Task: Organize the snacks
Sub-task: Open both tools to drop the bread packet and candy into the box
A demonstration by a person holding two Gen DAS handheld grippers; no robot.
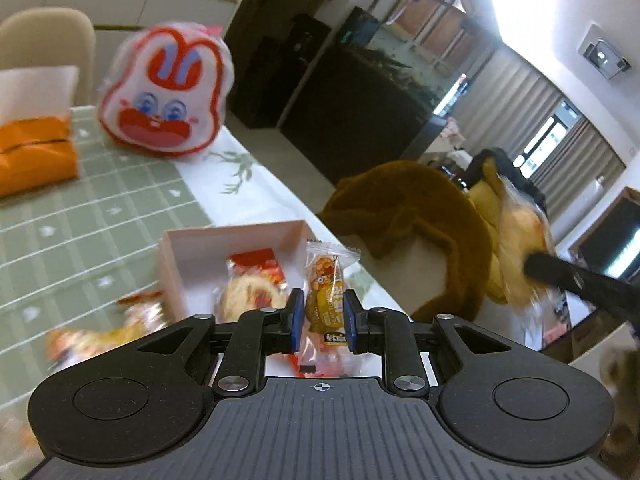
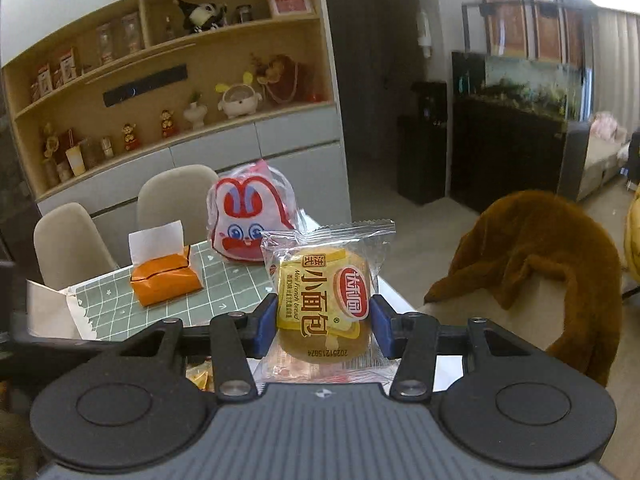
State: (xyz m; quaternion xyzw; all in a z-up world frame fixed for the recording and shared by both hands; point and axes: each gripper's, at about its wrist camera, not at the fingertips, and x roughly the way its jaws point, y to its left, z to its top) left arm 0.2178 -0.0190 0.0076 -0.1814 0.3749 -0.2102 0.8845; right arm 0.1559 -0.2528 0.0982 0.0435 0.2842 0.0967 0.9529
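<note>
The left gripper (image 1: 320,316) pinches a narrow yellow snack packet (image 1: 325,300) between its fingers, above the white box (image 1: 240,240) on the counter (image 1: 100,216). The right gripper (image 2: 325,320) clamps a mini French bread packet (image 2: 324,296), raised clear of the counter, blurred and seemingly the same one at right in the left view.

grippers: 2, left gripper (image 1: 321,316), right gripper (image 2: 324,326) | mini French bread packet (image 2: 326,300): 1 | narrow snack sachet (image 1: 326,296): 1 | white box (image 1: 240,240): 1 | rabbit-face bag (image 1: 168,92): 1 | orange tissue pack (image 2: 164,280): 1 | beige chairs (image 2: 68,240): 2
</note>
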